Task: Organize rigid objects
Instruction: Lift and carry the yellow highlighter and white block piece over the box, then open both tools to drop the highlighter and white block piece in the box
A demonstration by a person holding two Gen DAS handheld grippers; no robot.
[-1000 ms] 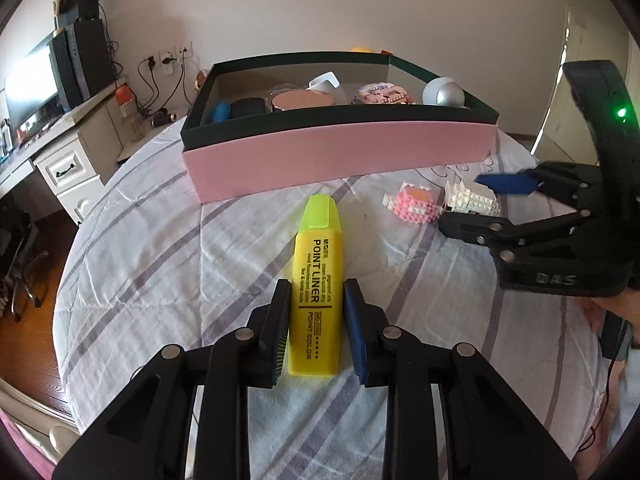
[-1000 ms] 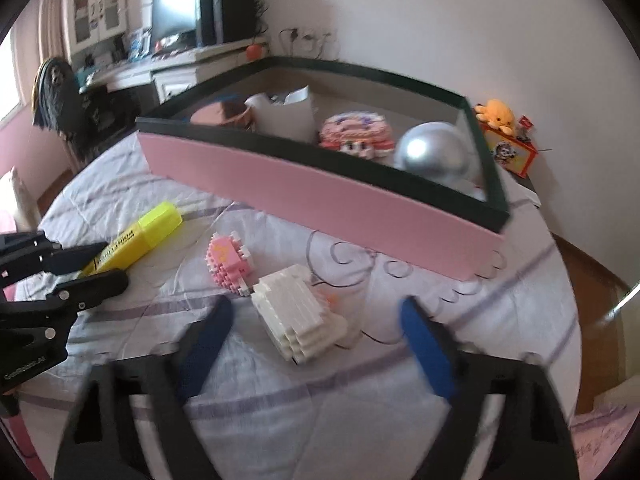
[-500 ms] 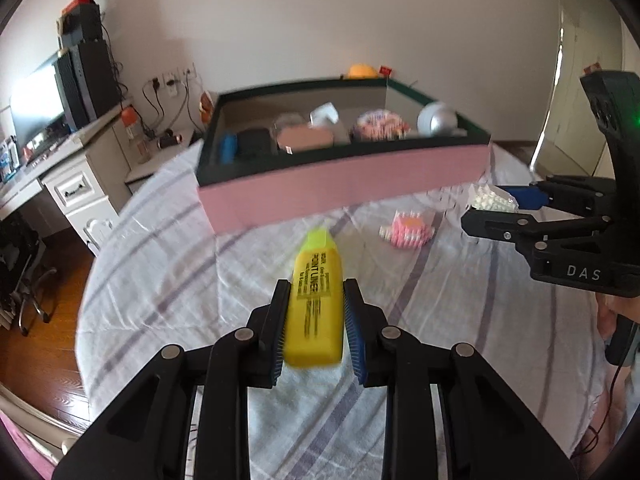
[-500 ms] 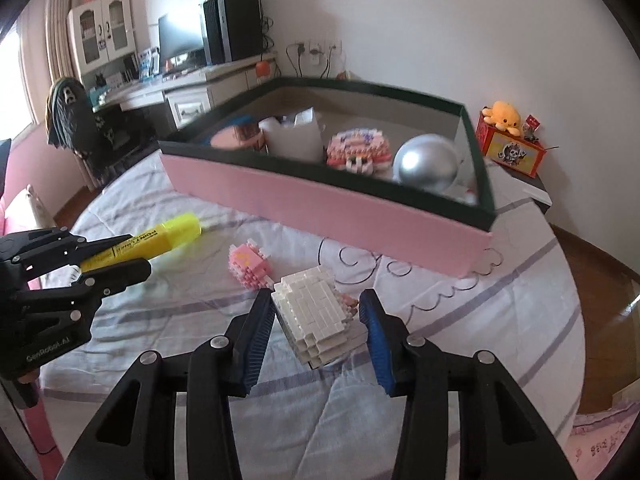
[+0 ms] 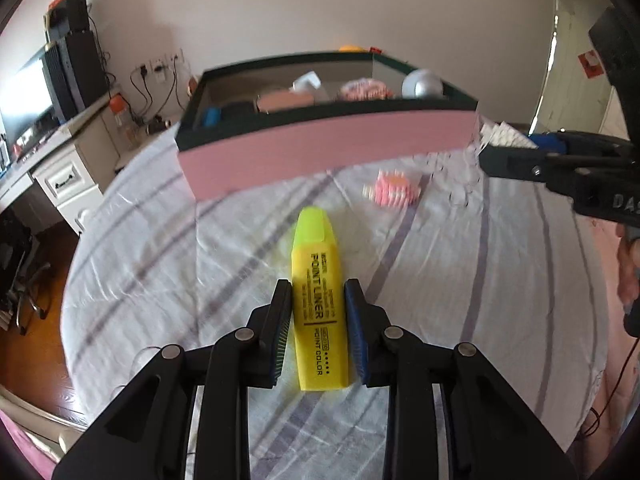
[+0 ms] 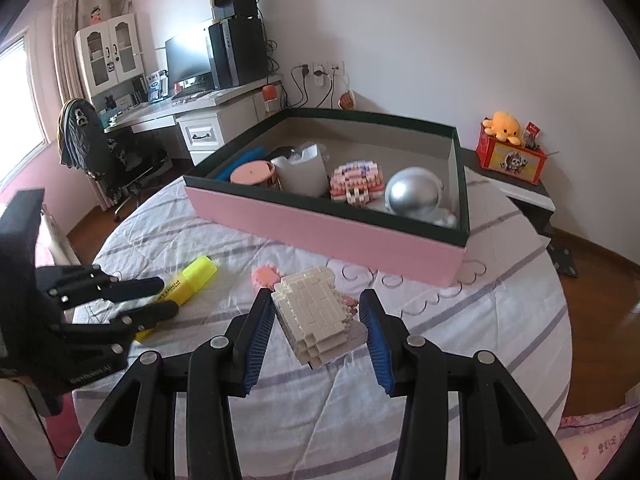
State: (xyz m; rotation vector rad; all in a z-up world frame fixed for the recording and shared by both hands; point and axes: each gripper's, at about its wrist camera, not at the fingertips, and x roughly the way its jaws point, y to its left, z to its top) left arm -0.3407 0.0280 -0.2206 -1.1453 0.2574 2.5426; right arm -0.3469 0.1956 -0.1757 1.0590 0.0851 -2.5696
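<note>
Open striped bedcover [image 5: 500, 280] lies before the pink box [image 5: 328, 148]. Yellow highlighter [image 5: 320, 304] is clamped by left gripper [image 5: 319, 328]; white block model [image 6: 316, 316], previously unheld, is now pinched and lifted by right gripper [image 6: 318, 320].

Pink brick toy [image 6: 265, 276] half hidden behind white block model [image 6: 318, 312].

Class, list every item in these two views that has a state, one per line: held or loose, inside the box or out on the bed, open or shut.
Left claw: shut on the yellow highlighter.
Yellow highlighter: capped, gripped.
Right claw: shut on the white brick model.
White brick model: gripped, tilted.
Pink brick piece: loose on the bedsheet, outside the box.
Pink box: open, no lid.
Silver ball: inside the box.
</note>
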